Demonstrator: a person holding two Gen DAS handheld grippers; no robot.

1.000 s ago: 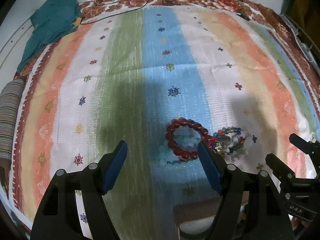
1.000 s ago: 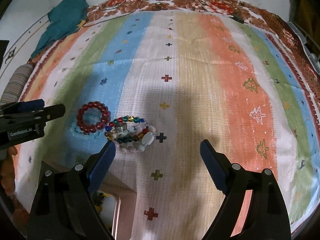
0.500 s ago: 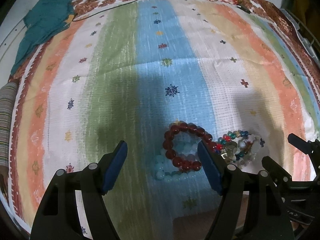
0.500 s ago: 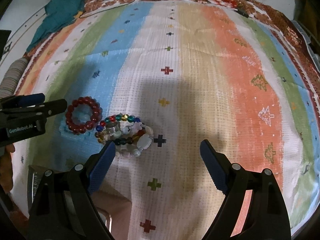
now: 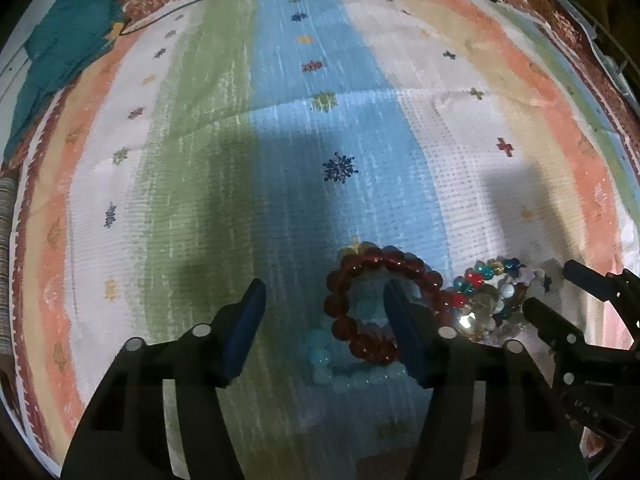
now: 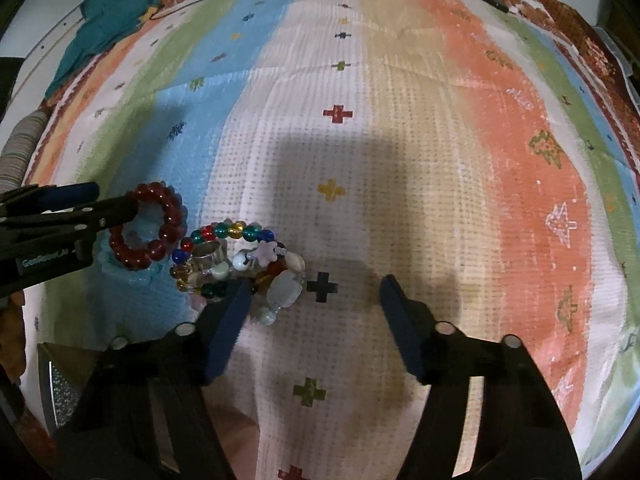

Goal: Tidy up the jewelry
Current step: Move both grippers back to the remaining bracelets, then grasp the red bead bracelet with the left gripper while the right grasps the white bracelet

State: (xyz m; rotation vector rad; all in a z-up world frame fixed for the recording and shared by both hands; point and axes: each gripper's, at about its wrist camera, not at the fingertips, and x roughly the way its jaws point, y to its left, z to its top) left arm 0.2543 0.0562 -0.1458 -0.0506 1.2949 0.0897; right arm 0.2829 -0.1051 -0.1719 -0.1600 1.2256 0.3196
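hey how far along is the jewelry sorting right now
Nothing looks sorted yet. The red bead bracelet, a pale blue bracelet under it and the mixed bead pile lie bunched together on the striped cloth. The open left gripper has one finger inside the red loop; the right gripper hovers open, empty.

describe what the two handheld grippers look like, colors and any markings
Both the left gripper and the right gripper have black, angular plastic bodies with silver screw heads and flat dark-blue fingers. The left one's side carries white lettering, apparently "GenRobot.AI". No cables or sleeves are visible.
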